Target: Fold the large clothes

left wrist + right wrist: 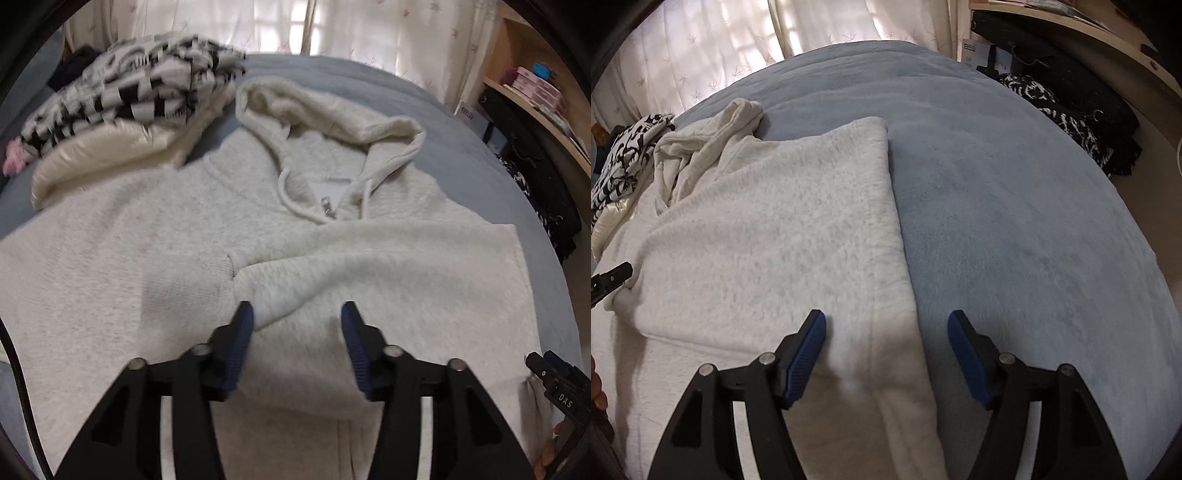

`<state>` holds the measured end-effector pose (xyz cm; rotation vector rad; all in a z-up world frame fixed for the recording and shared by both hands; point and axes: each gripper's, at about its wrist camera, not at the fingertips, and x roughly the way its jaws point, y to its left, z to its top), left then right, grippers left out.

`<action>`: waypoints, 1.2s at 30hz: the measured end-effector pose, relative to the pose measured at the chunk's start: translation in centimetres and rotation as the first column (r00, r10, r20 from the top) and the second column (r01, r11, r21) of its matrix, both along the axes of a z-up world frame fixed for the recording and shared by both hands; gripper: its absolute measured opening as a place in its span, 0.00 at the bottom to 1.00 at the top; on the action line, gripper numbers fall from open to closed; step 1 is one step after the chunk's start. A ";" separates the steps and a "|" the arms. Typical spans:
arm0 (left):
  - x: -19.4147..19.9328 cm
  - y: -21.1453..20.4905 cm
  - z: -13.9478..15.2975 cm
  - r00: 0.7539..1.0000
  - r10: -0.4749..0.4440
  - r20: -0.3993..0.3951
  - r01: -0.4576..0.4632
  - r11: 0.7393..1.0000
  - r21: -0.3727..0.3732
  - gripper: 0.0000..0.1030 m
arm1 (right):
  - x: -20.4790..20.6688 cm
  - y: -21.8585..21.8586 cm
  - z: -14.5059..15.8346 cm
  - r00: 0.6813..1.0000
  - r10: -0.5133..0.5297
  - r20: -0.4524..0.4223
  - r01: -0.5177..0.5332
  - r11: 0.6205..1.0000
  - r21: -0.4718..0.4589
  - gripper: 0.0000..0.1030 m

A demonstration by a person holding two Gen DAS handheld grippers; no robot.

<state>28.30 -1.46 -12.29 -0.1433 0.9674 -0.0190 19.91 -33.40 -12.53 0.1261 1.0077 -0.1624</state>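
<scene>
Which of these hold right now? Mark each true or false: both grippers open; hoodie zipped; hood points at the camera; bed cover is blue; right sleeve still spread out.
1. Both the left gripper and right gripper are open: true.
2. The hoodie is zipped: true.
3. Its hood points at the camera: false, it points away.
4. The bed cover is blue: true.
5. The right sleeve is spread out: false, it is folded across the chest.

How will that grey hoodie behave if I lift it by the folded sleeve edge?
Probably floppy: the hoodie lies slack on the blue blanket, so lifted parts should sag. Its fleece looks thick, likely weighty but easy to grip. The folded sleeve may slide open, since both the left gripper and right gripper are open.
</scene>
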 end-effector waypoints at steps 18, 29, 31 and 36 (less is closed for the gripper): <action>-10.7 0.5 4.3 1.000 0.008 -0.010 -0.008 0.999 0.035 0.55 | -5.8 3.6 3.7 0.998 0.016 0.060 -0.021 0.997 0.079 0.66; -16.9 3.5 6.9 0.999 0.012 0.041 -0.016 0.996 0.083 0.68 | -9.3 7.4 4.7 0.994 0.091 0.062 -0.095 0.993 0.074 0.66; -18.0 5.1 7.5 0.997 0.037 0.065 -0.043 0.995 0.086 0.69 | -9.8 8.7 5.2 0.991 0.118 0.071 -0.122 0.991 0.059 0.66; -20.1 10.3 8.3 0.988 0.126 0.084 -0.133 0.988 0.081 0.71 | -10.4 13.5 7.3 0.970 0.213 0.115 -0.215 0.977 0.007 0.66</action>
